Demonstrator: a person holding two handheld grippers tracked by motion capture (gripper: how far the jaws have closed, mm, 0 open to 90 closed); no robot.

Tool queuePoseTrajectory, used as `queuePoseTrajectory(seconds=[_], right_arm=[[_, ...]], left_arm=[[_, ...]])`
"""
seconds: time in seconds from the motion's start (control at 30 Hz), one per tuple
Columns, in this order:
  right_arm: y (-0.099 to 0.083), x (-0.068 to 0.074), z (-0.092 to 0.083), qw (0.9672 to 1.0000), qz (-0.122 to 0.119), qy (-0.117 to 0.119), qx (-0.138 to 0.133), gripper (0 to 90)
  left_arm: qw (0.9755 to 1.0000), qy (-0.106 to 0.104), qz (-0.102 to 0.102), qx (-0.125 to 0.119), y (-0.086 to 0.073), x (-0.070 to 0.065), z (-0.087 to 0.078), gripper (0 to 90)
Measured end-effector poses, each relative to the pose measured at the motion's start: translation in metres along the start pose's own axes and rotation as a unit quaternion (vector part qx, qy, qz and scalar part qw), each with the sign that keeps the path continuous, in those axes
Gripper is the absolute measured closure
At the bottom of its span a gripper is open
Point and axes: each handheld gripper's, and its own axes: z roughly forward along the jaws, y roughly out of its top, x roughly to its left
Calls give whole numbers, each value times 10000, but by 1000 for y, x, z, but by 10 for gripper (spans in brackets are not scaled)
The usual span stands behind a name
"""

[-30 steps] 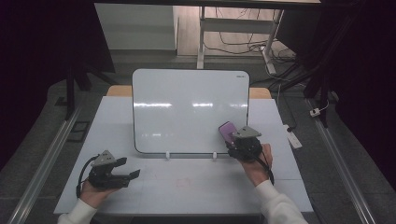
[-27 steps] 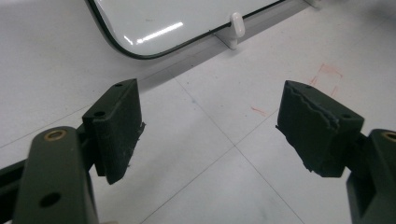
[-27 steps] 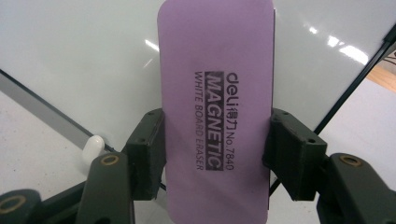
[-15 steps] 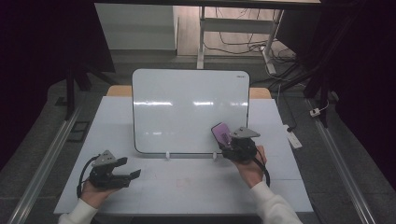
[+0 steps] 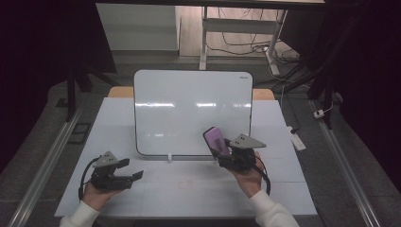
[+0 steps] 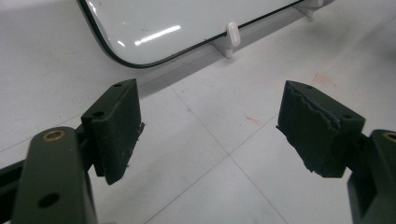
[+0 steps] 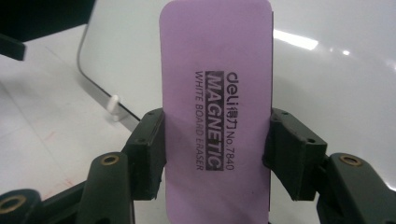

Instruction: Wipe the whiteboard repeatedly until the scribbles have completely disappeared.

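Observation:
A white whiteboard (image 5: pixel 192 111) stands propped on small white clips at the middle of the table. My right gripper (image 5: pixel 226 153) is shut on a purple magnetic whiteboard eraser (image 5: pixel 217 140), held upright in front of the board's lower right corner. In the right gripper view the eraser (image 7: pixel 215 116) stands between both pads, its printed face toward the camera, with the board (image 7: pixel 327 70) behind it. My left gripper (image 5: pixel 127 169) rests low at the front left, open, with nothing between its pads (image 6: pixel 116 128). The board's lower edge (image 6: pixel 154 42) lies ahead of it.
The white table top (image 5: pixel 189 189) has faint red marks near its front middle. A small white object (image 5: pixel 296 140) lies past the table's right edge. Metal rails run along both sides. A desk frame with cables stands behind the board.
My right gripper has carried the eraser a little leftward, toward the board's lower right area. The left gripper has stayed where it was.

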Motion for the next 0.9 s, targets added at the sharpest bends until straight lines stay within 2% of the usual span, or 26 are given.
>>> queuePoseTrajectory(seconds=[0.17, 0.57, 0.9], right_arm=[[-1, 4, 1, 9998, 20, 131, -144, 410], [-6, 11, 6, 9995, 17, 267, -166, 410], [-8, 22, 11, 9991, -22, 397, -176, 410]], left_arm=[[9999, -24, -105, -58, 1, 1, 0, 220], [9999, -69, -75, -68, 6, -2, 3, 217], [9993, -299, -41, -220, 25, -12, 9, 217]])
